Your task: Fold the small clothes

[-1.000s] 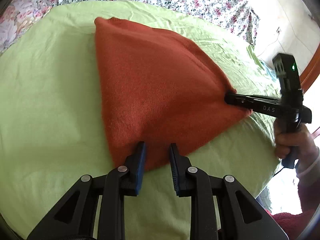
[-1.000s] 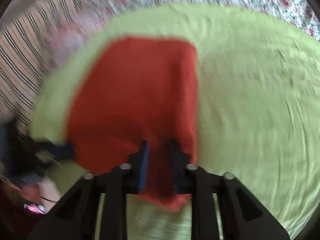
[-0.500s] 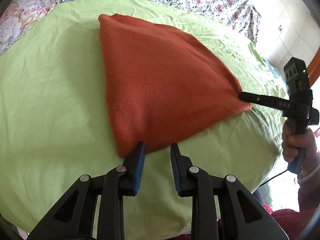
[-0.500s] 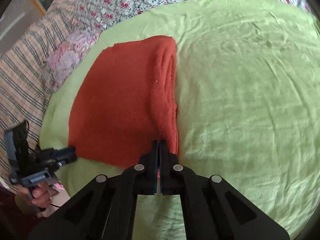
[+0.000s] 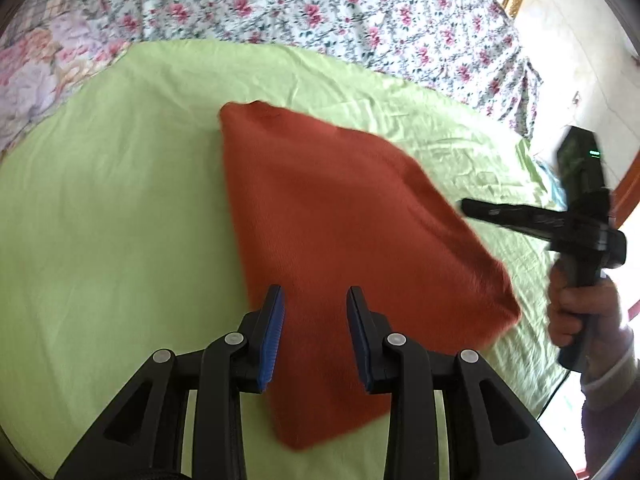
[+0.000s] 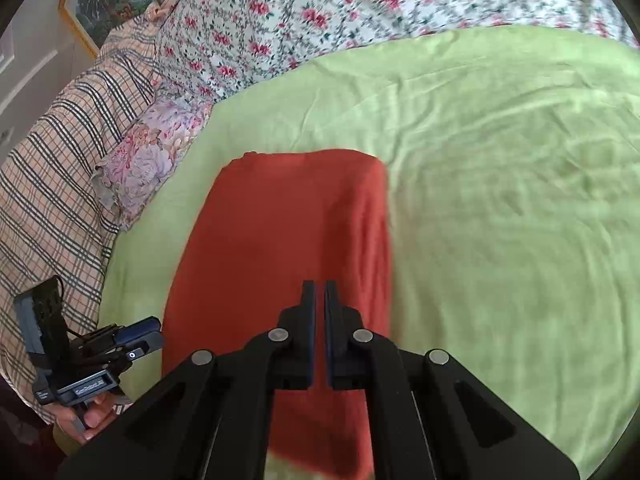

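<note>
Wore black two-finger grippers: left gripper (image 5: 316, 320) with blue ribbed pads (image 5: 273, 330) and silver pivot screws (image 5: 235, 337); right gripper (image 6: 319, 312) alike, green light on housing.

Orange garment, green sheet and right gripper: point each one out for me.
Orange garment (image 6: 280, 240): right wrist view, middle of its flat top layer.
Green sheet (image 6: 500, 200): right wrist view, bare wrinkled area right of the garment.
Right gripper (image 6: 319, 286): right wrist view, midway between its fingertips.
</note>
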Demonstrator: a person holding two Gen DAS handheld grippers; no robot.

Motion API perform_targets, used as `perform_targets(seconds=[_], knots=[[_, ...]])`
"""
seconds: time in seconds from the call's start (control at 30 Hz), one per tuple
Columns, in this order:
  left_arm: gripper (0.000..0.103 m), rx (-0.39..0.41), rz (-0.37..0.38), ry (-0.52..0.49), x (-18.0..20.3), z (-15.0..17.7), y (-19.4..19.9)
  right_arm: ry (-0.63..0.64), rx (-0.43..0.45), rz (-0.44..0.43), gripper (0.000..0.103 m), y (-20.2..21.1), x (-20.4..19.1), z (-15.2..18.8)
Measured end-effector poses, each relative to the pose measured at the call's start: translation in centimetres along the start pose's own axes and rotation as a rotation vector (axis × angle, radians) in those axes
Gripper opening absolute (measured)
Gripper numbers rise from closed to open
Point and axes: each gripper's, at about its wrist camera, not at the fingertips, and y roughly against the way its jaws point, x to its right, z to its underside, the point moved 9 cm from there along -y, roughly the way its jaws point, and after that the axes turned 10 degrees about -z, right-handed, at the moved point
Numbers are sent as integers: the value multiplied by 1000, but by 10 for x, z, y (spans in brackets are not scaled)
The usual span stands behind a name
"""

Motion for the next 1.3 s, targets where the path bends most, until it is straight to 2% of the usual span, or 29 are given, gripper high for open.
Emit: perform_targets(seconds=[0.07, 0.1, 0.13, 0.2, 0.33, 0.4, 0.43, 0.5, 0.57, 0.67, 0.77, 0.87, 1.03, 1.1, 1.3], knots=[[32, -13, -8, -1, -3, -3, -11, 11, -31, 28, 5, -18, 5, -4], [32, -24, 1, -2, -3, -2, -15, 5, -53, 78, 4, -26, 15, -4], [31, -43, 1, -7, -5, 1, -22, -11, -78, 107, 0, -35, 27, -1], [31, -50, -9, -22, -5, 5, -29, -44, -87, 99, 0, -43, 41, 3], [32, -41, -27, -34, -1, 7, -26, -56, -66, 84, 0, -39, 44, 4], [35, -40, -21, -21, -2, 9, -20, -77, -54, 74, 0, -35, 46, 4], [39, -39, -18, -11, -2, 10, -18, -84, -49, 82, 4, -31, 47, 5], [46, -38, -20, 6, -3, 17, -11, -82, -36, 141, 7, -21, 49, 3], [56, -49, -36, 18, -5, 25, -6, -90, -2, 97, 7, -7, 40, 1], [56, -85, -16, 50, -6, 43, -4, -51, 42, 66, 7, 18, 15, 3], [56, -101, -30, 47, -7, 61, 2, -24, 34, 3, 7, 28, -12, 19], [56, -94, -49, 37, -9, 72, 14, -5, -12, -7, 7, 27, -26, 47], [57, -80, -63, 28, -14, 78, 29, -39, -90, 93, 7, 25, -3, 94], [57, -75, -71, 24, -15, 80, 34, -75, -79, 59, 7, 30, -1, 109], [69, -54, -117, -17, -14, 80, 47, -61, -48, 57, 7, 49, -15, 112]])
